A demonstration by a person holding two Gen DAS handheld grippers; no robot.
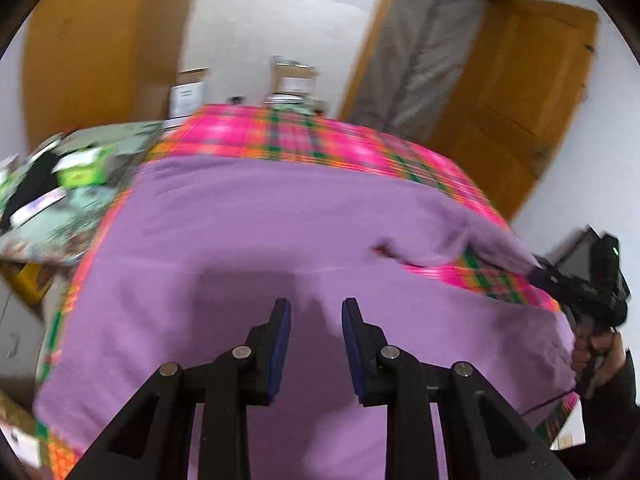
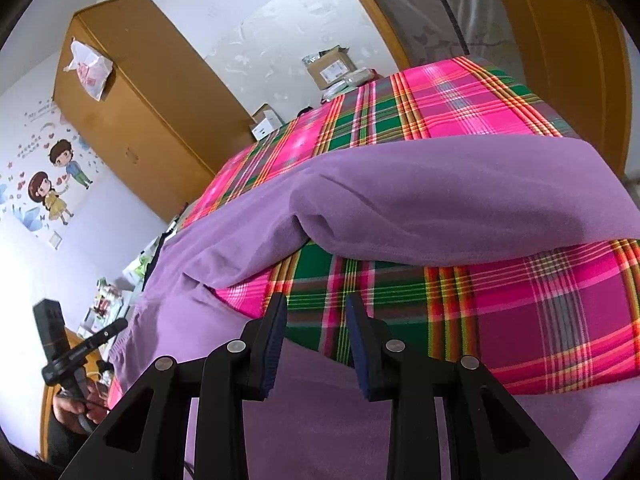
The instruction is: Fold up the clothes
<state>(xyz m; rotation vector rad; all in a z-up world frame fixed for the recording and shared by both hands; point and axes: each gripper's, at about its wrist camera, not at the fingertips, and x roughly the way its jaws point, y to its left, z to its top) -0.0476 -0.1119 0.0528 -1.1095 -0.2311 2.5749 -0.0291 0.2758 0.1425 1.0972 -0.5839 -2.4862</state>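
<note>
A large purple garment (image 1: 248,240) lies spread over a pink and green plaid cloth (image 1: 304,136) that covers a table. My left gripper (image 1: 316,308) hovers open and empty over the garment's near part. In the right wrist view the purple garment (image 2: 420,200) has a rolled sleeve lying across the plaid cloth (image 2: 540,312). My right gripper (image 2: 316,304) is open and empty over the plaid gap between the sleeve and the garment's body. The right gripper also shows in the left wrist view (image 1: 576,284), at the garment's right edge. The left wrist view is motion-blurred.
A pile of small items on a patterned cloth (image 1: 60,184) sits left of the table. Cardboard boxes (image 2: 332,66) stand beyond the far edge. A wooden wardrobe (image 2: 132,104) stands at the left and a wooden door (image 1: 516,96) at the right.
</note>
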